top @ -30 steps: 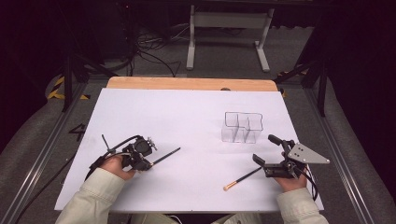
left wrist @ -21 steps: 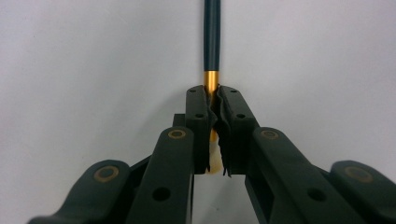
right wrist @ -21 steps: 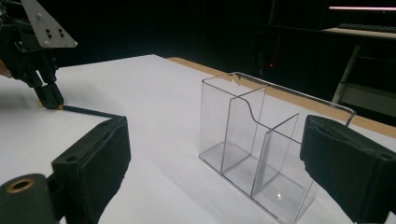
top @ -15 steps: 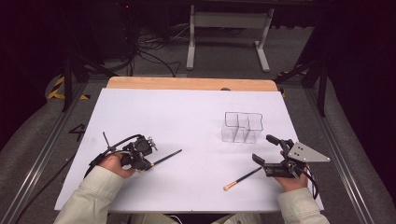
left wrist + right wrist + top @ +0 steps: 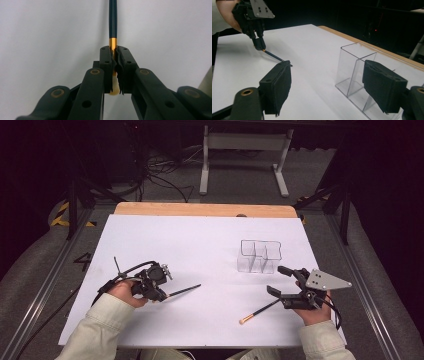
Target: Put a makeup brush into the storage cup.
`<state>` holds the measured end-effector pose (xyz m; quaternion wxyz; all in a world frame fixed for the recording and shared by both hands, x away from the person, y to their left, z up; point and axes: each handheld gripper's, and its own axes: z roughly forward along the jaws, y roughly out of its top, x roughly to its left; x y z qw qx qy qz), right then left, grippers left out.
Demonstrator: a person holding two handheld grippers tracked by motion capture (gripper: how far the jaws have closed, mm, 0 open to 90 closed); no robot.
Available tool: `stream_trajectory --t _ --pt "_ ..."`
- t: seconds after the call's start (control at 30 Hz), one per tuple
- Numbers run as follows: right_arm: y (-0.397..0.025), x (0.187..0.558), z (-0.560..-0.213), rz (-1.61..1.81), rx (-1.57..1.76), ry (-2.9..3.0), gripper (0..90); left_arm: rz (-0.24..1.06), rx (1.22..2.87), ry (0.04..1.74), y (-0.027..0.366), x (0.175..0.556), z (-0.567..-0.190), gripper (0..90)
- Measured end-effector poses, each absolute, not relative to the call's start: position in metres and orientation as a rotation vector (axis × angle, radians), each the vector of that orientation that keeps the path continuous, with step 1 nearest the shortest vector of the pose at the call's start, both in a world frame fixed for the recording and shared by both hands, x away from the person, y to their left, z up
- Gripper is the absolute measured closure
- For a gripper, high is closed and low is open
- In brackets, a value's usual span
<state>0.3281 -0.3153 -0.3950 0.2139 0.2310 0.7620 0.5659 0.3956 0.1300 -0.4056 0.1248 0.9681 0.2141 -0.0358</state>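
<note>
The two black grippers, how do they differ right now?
The left gripper has its jaws shut on a dark-handled brush with a gold ferrule; the right gripper has its jaws wide open, holding nothing. The left points toward the table's middle; the right faces the clear plastic divided organizer. Both are hand-held above the white table.

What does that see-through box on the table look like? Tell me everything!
The clear plastic organizer stands upright on the white table, toward the person's right. Thin see-through walls split it into open-topped compartments, and all look empty. Nothing touches it. The right gripper hovers just in front of it, jaws spread wide; in the right gripper view the box sits between those jaws, farther off.
</note>
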Motion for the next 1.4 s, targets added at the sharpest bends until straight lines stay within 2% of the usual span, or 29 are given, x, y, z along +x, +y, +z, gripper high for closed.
stream_trajectory --t 0.5,0.83,1.13,1.4 --pt "-0.295 0.330 -0.378 1.588 0.549 2.203 20.9 -0.101 2.741 0.384 0.113 0.387 -0.377 83.5" --pt "-0.284 0.333 -0.377 1.594 0.527 2.241 20.6 -0.078 2.670 0.352 0.112 0.382 -0.366 83.6" --pt "-0.270 0.335 -0.364 1.579 0.441 2.324 26.9 -0.107 2.640 0.225 0.106 0.375 -0.355 83.5" --pt "-0.254 0.339 -0.354 1.551 0.396 2.414 31.2 -0.129 2.651 0.178 0.096 0.372 -0.349 83.4"
